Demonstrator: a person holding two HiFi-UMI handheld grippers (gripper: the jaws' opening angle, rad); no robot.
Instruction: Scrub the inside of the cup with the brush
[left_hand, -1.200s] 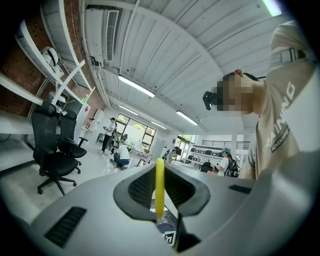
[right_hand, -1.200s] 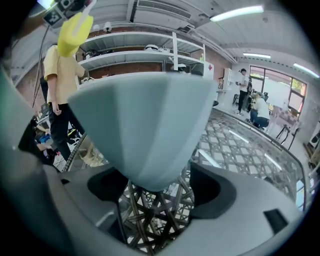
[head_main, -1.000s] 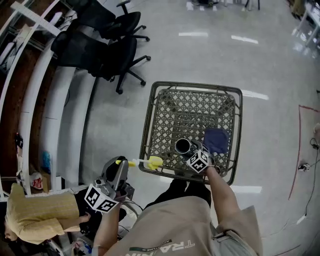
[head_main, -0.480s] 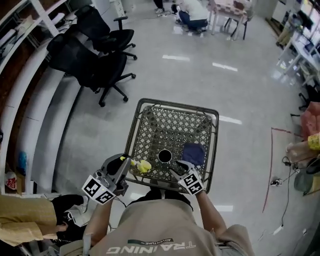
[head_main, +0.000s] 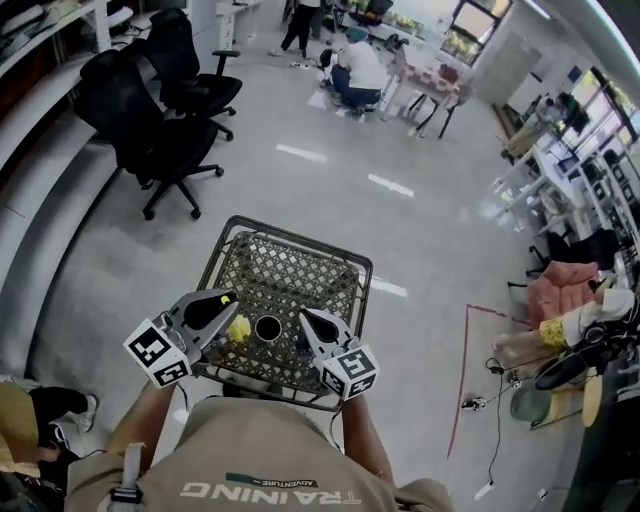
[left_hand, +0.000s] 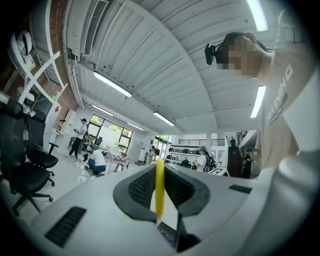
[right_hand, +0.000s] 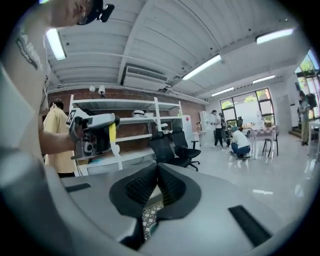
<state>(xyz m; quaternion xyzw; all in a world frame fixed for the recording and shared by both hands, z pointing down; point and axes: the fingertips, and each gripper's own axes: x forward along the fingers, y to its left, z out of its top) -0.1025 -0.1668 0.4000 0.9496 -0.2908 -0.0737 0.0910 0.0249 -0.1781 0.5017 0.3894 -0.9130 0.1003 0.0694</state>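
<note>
In the head view a dark cup (head_main: 267, 328) stands upright near the front edge of a wire-mesh basket table (head_main: 290, 262). My left gripper (head_main: 222, 302) is just left of the cup, shut on the brush's yellow handle (left_hand: 159, 187). The brush's yellow head (head_main: 238, 329) hangs beside the cup's rim, outside the cup. My right gripper (head_main: 309, 320) is just right of the cup, shut with nothing between its jaws (right_hand: 156, 186) and clear of the cup. In the right gripper view, the left gripper (right_hand: 93, 133) shows with the brush (right_hand: 113, 134) in it.
Black office chairs (head_main: 160, 110) stand to the far left on the glossy floor. People crouch and stand by tables (head_main: 356, 62) at the back. A red tape line (head_main: 459, 385) marks the floor to the right. A person in yellow (head_main: 10, 425) is at the lower left.
My right gripper let go of the cup, drew back and shut. My left gripper brought the brush in beside the cup. The head view tilted up, so more of the room shows.
</note>
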